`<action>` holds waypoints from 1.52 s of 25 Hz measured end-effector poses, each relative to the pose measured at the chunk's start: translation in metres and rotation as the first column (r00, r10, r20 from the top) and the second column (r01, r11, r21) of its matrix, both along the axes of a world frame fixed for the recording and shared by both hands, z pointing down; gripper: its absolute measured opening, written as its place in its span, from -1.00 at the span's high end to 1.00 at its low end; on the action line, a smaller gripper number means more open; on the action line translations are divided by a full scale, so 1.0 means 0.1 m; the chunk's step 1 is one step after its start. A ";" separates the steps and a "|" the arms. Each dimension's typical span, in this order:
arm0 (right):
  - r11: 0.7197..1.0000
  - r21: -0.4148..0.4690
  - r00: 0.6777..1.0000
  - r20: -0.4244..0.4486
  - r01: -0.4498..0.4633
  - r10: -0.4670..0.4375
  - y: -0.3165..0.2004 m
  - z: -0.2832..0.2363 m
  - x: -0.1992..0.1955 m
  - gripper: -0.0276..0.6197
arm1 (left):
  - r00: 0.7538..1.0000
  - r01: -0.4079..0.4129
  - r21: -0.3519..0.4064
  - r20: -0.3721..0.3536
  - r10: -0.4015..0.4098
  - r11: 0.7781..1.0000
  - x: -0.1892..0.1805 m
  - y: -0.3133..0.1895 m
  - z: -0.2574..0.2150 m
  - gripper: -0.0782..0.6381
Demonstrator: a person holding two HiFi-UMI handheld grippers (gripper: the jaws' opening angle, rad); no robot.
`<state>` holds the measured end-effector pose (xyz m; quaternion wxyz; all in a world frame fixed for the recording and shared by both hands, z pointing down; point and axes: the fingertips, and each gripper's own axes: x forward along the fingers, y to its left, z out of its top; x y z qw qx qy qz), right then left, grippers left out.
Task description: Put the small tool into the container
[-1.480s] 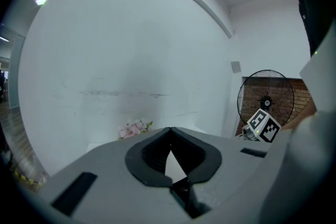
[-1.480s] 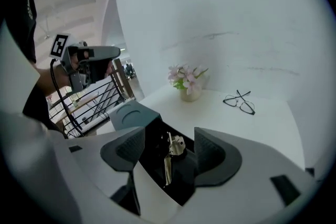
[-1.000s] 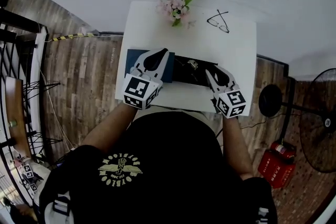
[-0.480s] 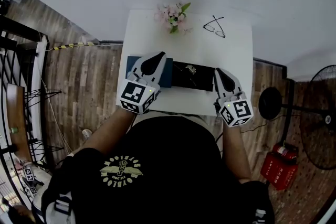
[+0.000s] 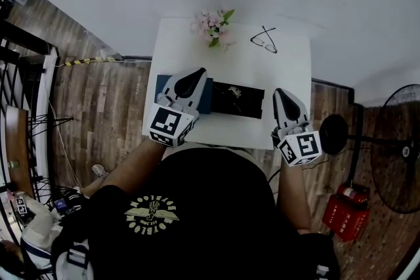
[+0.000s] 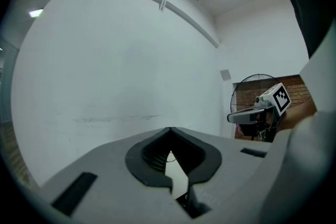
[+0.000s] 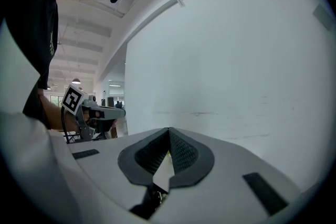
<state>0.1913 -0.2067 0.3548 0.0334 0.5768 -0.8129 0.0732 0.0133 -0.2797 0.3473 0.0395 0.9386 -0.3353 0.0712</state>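
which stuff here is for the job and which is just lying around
For the job: small tool, black container, left gripper, right gripper.
Lying about: flowers, glasses, fan.

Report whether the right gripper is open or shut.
Shut: on the right gripper the jaw tips meet in its own view, with nothing between them.

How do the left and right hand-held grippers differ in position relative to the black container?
The left hand-held gripper overlaps the dark blue box at the black container's left end, while the right hand-held gripper sits clear of the container, to its right, over the white table. In the head view the left one leans right and the right one leans slightly left. Both are shut, hold nothing and point toward the wall.
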 end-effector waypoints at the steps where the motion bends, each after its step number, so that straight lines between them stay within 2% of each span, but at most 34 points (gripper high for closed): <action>1: 1.000 0.009 1.000 0.001 -0.003 0.003 0.00 -0.06 0.02 0.91 | 1.000 0.001 0.004 -0.002 -0.001 1.000 0.01 0.00 -0.02 0.76; 12: 0.997 0.072 1.000 -0.002 0.013 -0.013 -0.11 -0.49 0.12 0.91 | 1.000 0.013 0.040 -0.005 -0.013 0.999 0.15 -0.09 -0.13 0.76; 19: 0.995 0.095 0.999 -0.028 0.042 -0.039 0.00 -0.66 0.17 0.91 | 0.999 0.049 0.057 -0.017 -0.048 0.997 0.16 0.07 -0.32 0.76; 38: 0.988 0.034 0.989 0.000 0.149 -0.150 -0.05 -0.24 0.32 0.91 | 0.985 0.172 0.044 0.004 -0.172 0.984 0.20 0.26 -0.11 0.76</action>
